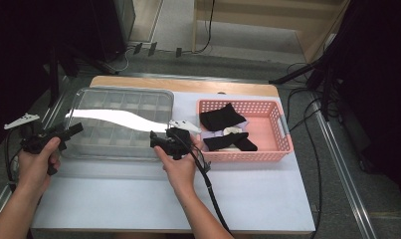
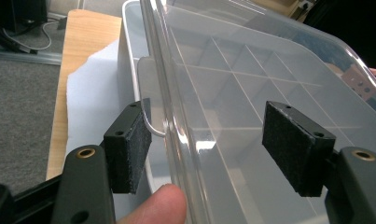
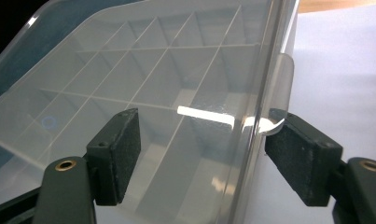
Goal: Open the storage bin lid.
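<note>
The left gripper's (image 2: 209, 154) felt-padded fingers (image 2: 129, 149) stood apart, straddling the clear lid's (image 2: 251, 93) edge unclamped; the right gripper (image 3: 202, 154) likewise. Beneath, a translucent gridded box (image 1: 119, 124) sat on the bench (image 1: 178, 199), beside a pink basket (image 1: 282, 144) holding black socks (image 1: 222, 118).

Clear box (image 1: 119, 124), pink basket (image 1: 282, 133), black socks (image 1: 222, 117)

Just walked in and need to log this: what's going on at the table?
A person holds tongs in each hand at the two ends of a clear lidded organizer box. The left tongs and right tongs each straddle the lid's edge near a latch tab, jaws apart and not visibly clamping. Beside the box, a pink basket holds black socks.
</note>
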